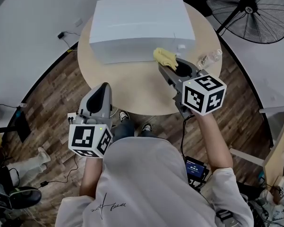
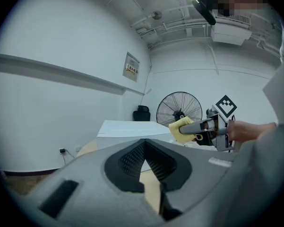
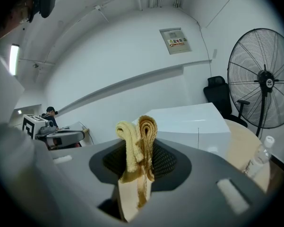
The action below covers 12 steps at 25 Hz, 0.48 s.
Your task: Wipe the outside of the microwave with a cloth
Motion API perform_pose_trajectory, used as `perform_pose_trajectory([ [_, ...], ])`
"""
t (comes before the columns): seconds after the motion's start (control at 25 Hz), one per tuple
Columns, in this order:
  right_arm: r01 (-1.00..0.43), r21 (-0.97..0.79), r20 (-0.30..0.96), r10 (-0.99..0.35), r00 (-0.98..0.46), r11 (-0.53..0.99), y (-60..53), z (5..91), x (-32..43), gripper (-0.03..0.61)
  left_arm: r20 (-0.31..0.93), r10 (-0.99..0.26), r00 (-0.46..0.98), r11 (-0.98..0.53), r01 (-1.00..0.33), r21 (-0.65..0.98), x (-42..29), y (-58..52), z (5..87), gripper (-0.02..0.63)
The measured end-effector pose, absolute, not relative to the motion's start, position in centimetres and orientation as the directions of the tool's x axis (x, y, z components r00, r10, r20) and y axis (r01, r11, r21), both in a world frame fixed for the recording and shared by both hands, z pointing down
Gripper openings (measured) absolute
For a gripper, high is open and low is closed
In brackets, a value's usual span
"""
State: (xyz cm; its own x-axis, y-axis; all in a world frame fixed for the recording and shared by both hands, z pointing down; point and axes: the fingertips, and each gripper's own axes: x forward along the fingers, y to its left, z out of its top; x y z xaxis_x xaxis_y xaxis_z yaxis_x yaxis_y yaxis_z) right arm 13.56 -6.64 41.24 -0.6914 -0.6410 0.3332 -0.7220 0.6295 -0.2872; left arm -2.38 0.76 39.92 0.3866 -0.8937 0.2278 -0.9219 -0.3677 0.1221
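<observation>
Microwave (image 1: 142, 25): a plain white box is set on the far half of the round table (image 1: 132, 91), its front face turned toward the person.
Cloth (image 3: 134, 145): a yellow, folded cloth is gripped upright between the right jaws, its rolled top edges standing above the fingertips.
Right gripper (image 1: 163, 66): it is clenched on the cloth and stretched out over the table toward the lower right corner of the microwave's front.
Cloth against microwave: in the head view the cloth is seen right at that corner; whether it is touching the face cannot be told, and from the right gripper view it seems to be held just short of it.
Left gripper (image 1: 104, 87): it is held low at the near left edge of the table, partly over the wooden floor (image 1: 52, 103), well apart from the microwave.
Left jaws: the padded tips are brought together, and nothing is held between them.
Bottle (image 1: 210, 58): a clear one is laid on the table's right side, just beside the right gripper.
Fan (image 1: 255, 11): a large standing one is placed behind the table at the right.
</observation>
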Motion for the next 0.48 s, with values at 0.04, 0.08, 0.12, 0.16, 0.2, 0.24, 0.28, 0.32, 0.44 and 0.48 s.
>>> perform_pose_trajectory([
  [0.04,-0.723,-0.283,0.335,-0.642,-0.69,0.63,-6.4,41.5,13.8,0.127,0.232,-0.895,0.382,-0.362,-0.924,0.122,-2.5,0.8,40.1,-0.012],
  [0.08,-0.725,-0.278,0.336,-0.644,-0.688,0.63,-6.1,41.7,14.0,0.127,0.236,-0.896,0.377,-0.357,-0.926,0.123,-2.5,0.9,40.2,-0.012],
  [0.12,-0.727,-0.277,0.336,-0.646,-0.686,0.628,-5.8,41.9,14.2,0.127,0.238,-0.897,0.372,-0.352,-0.928,0.124,-2.7,1.1,40.3,-0.012],
  [0.16,-0.729,-0.28,0.334,-0.648,-0.684,0.625,-5.5,42.0,14.4,0.127,0.241,-0.898,0.369,-0.348,-0.929,0.125,-2.8,1.2,40.4,-0.012],
  [0.2,-0.73,-0.286,0.331,-0.651,-0.683,0.62,-5.1,42.2,14.6,0.127,0.243,-0.899,0.365,-0.344,-0.93,0.128,-2.9,1.3,40.6,-0.012],
  [0.24,-0.733,-0.291,0.329,-0.655,-0.681,0.615,-4.8,42.3,14.8,0.127,0.245,-0.899,0.363,-0.34,-0.931,0.131,-3.1,1.4,40.8,-0.012],
  [0.28,-0.736,-0.291,0.328,-0.659,-0.677,0.611,-4.5,42.5,14.9,0.127,0.248,-0.899,0.361,-0.336,-0.932,0.137,-3.3,1.5,41.0,-0.012],
  [0.32,-0.74,-0.287,0.33,-0.663,-0.672,0.608,-4.1,42.8,15.1,0.127,0.25,-0.899,0.359,-0.333,-0.932,0.143,-3.4,1.6,41.3,-0.012],
  [0.44,-0.762,-0.269,0.331,-0.687,-0.647,0.589,-3.2,43.4,16.1,0.127,0.257,-0.897,0.36,-0.327,-0.931,0.164,-3.4,1.7,42.1,-0.012],
  [0.48,-0.772,-0.268,0.324,-0.701,-0.636,0.577,-2.9,43.3,16.6,0.127,0.259,-0.896,0.362,-0.328,-0.93,0.166,-3.3,1.7,42.1,-0.012],
])
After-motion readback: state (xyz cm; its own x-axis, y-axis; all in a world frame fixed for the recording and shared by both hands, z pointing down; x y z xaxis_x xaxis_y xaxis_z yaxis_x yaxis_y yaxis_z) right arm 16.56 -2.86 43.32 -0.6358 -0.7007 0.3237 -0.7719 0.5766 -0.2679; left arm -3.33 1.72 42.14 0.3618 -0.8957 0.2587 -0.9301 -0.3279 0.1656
